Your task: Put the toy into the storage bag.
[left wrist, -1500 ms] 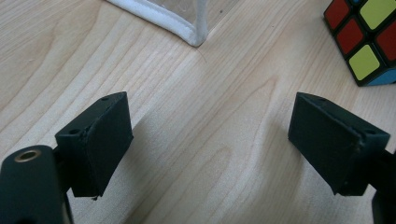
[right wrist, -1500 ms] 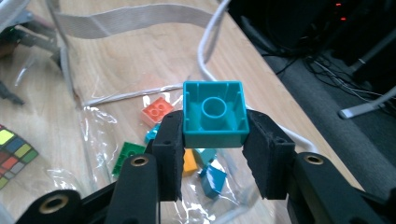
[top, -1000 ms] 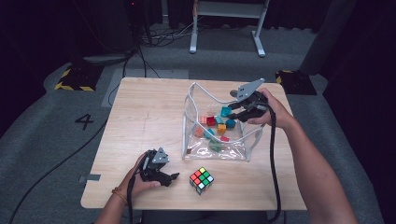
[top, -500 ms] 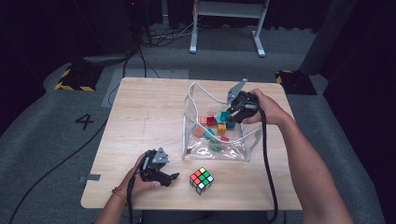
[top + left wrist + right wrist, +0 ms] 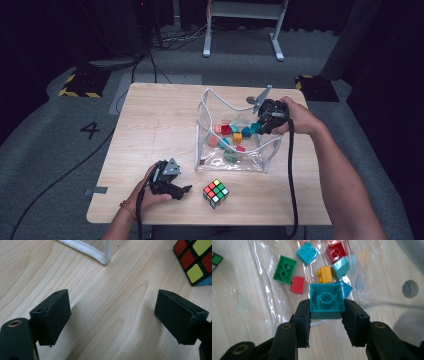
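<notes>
My right gripper (image 5: 326, 311) is shut on a teal brick (image 5: 327, 300), whose hollow underside faces the camera. It hangs over the open clear plastic bag (image 5: 235, 157) at that bag's right side, where the high view shows the right gripper (image 5: 262, 128) pointing down. Inside the bag lie several bricks, among them a green one (image 5: 285, 269), a small red one (image 5: 297, 285), a yellow one (image 5: 325, 274) and a cyan one (image 5: 307, 253). My left gripper (image 5: 183, 192) rests on the table near the front edge, open (image 5: 115, 312), with bare wood between its jaws.
A colour cube (image 5: 215, 190) sits on the wooden table (image 5: 150, 120) just right of the left gripper, also seen as the cube (image 5: 195, 260). The bag's white-trimmed corner (image 5: 100, 256) lies ahead of the left jaws. Cables trail from both grippers.
The right gripper has tipped more steeply down over the bag and shifted slightly, still holding the teal brick. The left gripper has not moved.
</notes>
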`<action>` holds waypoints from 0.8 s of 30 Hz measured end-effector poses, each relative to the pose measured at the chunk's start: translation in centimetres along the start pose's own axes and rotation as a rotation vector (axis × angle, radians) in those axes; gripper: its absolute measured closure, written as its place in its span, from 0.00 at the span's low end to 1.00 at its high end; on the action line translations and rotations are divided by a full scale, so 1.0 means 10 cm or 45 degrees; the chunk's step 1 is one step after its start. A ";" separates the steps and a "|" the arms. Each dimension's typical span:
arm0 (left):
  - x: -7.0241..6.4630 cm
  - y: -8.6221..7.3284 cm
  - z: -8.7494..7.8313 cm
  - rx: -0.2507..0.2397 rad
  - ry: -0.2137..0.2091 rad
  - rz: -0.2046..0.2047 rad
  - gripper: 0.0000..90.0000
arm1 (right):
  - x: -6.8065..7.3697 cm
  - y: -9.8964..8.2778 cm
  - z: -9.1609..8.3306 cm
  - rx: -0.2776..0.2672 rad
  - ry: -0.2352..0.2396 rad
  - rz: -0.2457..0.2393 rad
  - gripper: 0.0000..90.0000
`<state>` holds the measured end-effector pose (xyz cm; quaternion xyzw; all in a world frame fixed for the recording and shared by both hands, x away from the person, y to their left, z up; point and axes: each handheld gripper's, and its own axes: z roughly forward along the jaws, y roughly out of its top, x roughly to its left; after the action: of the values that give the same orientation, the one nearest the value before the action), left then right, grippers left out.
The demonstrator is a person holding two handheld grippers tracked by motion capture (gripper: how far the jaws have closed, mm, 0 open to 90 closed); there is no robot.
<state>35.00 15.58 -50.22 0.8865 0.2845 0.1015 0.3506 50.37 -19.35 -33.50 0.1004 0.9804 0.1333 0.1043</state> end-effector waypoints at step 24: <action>0.00 0.00 0.00 -0.001 -0.002 -0.002 0.15 | -0.08 -0.36 -0.18 -0.060 -0.041 0.091 0.66</action>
<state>34.99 15.58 -50.23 0.8863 0.2848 0.1005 0.3512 50.12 -23.33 -32.65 0.1351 0.9710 0.1583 0.1178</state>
